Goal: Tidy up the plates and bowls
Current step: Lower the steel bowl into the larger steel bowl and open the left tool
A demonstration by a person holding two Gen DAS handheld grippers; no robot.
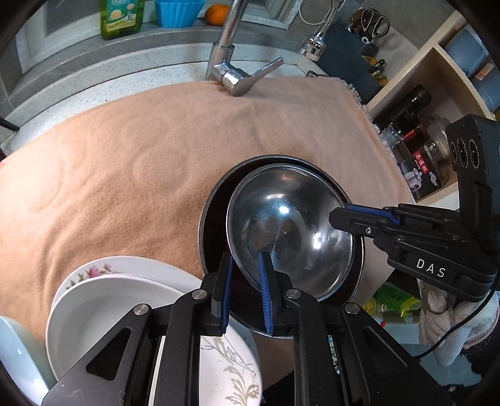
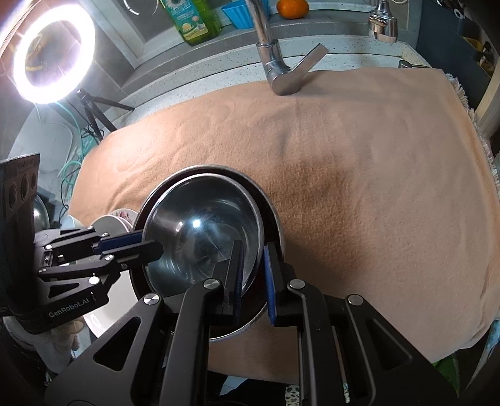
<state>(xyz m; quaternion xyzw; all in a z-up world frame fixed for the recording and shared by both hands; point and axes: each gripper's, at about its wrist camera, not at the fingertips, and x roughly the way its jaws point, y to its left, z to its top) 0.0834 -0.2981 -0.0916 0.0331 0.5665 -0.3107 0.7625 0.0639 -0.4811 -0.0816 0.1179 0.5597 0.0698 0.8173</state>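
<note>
The steel bowl [image 1: 290,228] sits tilted inside a larger dark-rimmed bowl [image 1: 215,218] on the tan cloth [image 1: 125,162], in front of the faucet [image 1: 231,71]. The left gripper [image 1: 245,292] pinches the steel bowl's near rim, and the right gripper [image 2: 254,281] pinches the opposite rim. White plates [image 1: 103,299] lie stacked just left of the bowls.

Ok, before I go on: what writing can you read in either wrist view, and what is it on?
"DAS": white letters on the right tongs body, left wrist view.
"GenRobot.AI": on the left tongs body, right wrist view.
Green bottle label: print too blurred to read.
Black box on the shelf: red label with characters, not legible.
Yellow-green packet: print too small to read.
</note>
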